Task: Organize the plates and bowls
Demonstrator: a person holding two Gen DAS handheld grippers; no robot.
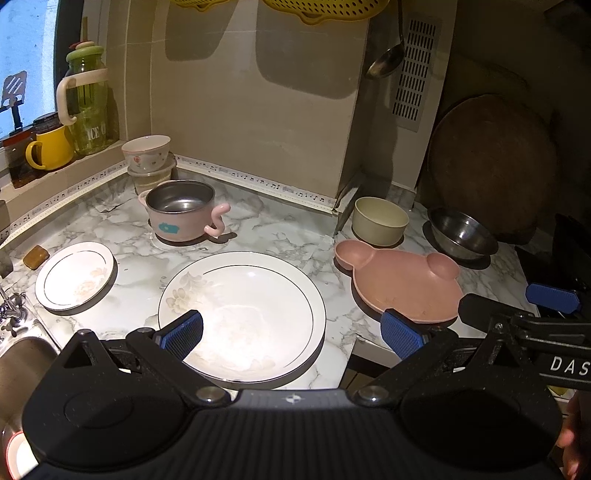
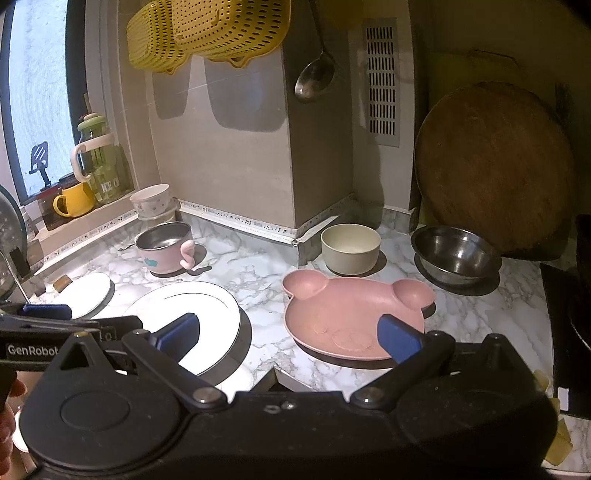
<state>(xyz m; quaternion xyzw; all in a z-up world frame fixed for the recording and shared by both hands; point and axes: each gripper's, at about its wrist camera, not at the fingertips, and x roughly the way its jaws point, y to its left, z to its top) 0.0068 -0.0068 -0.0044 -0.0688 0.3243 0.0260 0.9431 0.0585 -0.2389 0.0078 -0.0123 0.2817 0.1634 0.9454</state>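
Jaws of both grippers released, large white plate point(image 1: 242, 314), pink bear plate point(image 2: 351, 317), bowls bare inside

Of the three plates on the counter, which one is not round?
The pink plate, at the right. It has a bear-head outline with two ear compartments; the large white plate and small white plate are plain circles.

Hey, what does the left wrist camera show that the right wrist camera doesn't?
Only the left wrist view shows the sink and faucet at the lower left, plus the large white plate whole.

Only the right wrist view shows the two yellow colanders almost fully, and yellow pieces at the lower right.

Both show the pink bear plate, small white plate, cream bowl, steel bowl and both open claws: left claw, right claw.
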